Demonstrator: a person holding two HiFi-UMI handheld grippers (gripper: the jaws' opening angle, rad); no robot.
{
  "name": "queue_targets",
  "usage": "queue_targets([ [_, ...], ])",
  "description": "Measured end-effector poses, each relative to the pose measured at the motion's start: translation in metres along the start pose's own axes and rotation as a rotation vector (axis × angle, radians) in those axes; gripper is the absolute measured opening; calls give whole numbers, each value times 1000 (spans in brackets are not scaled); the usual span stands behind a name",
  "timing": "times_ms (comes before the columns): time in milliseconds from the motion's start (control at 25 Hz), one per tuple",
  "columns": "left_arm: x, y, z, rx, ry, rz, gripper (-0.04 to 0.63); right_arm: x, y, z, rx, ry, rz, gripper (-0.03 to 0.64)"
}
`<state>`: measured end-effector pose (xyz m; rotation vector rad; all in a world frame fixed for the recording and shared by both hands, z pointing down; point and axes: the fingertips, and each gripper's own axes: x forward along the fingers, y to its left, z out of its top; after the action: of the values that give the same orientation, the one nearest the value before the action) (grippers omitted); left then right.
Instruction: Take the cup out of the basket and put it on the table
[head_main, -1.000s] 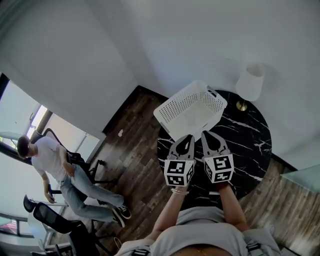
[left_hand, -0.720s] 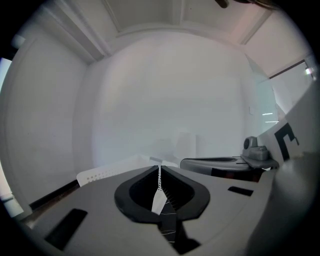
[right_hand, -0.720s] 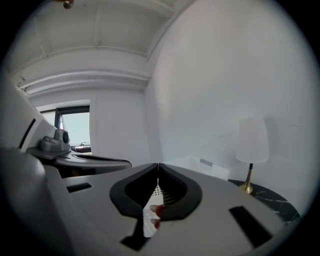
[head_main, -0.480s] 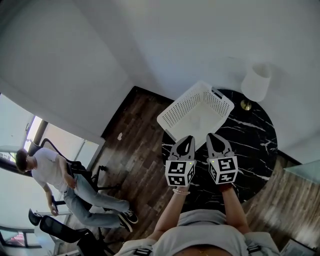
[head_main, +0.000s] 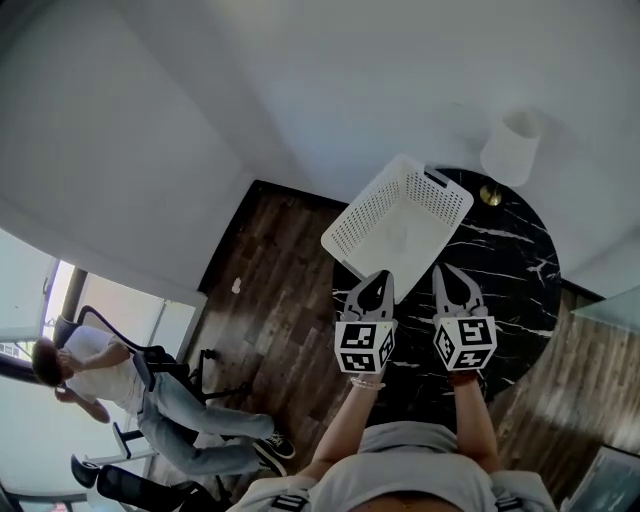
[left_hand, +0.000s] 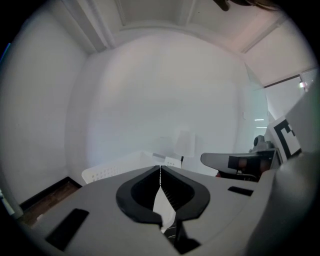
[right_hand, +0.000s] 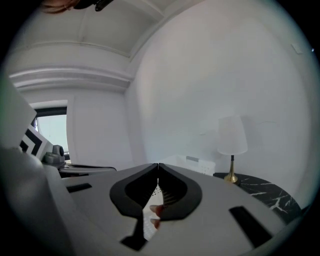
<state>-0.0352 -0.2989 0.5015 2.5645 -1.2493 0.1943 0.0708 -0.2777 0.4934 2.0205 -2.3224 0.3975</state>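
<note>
A white perforated basket (head_main: 400, 222) stands on the far left part of a round black marble table (head_main: 510, 280), overhanging its edge. Something pale lies inside it, but I cannot make out the cup. My left gripper (head_main: 381, 277) hovers just short of the basket's near rim, shut and empty. My right gripper (head_main: 445, 270) is beside it over the table, also shut and empty. In the left gripper view the jaws (left_hand: 160, 168) meet, with the basket (left_hand: 112, 171) beyond them. In the right gripper view the jaws (right_hand: 158, 165) meet before the basket (right_hand: 192, 162).
A white-shaded lamp (head_main: 510, 148) on a brass foot stands at the table's far edge, against the white wall. Dark wooden floor (head_main: 280, 290) lies to the left. A person (head_main: 120, 385) sits among office chairs at lower left.
The view has drifted, so the table and basket sit further right and up. Both grippers stay shut near the basket and have spread slightly apart. The seated person has shifted.
</note>
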Motion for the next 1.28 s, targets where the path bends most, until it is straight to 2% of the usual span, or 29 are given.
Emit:
queue_targets([
  [280, -18, 6, 0, -3, -10, -26, 6, -15, 17, 0, 4, -17, -31, 11],
  [520, -46, -6, -4, 8, -18, -22, 6, -41, 27, 5, 5, -47, -13, 11],
  [880, -83, -13, -13, 16, -14, -8, 6, -65, 51, -5, 0, -39, 26, 11],
  [1080, -81, 7, -6, 22, -19, -40, 6, -55, 62, -5, -1, -46, -11, 11],
  [1280, -58, 41, 5, 62, -9, -120, 6, -20, 72, -7, 26, -58, -95, 11],
])
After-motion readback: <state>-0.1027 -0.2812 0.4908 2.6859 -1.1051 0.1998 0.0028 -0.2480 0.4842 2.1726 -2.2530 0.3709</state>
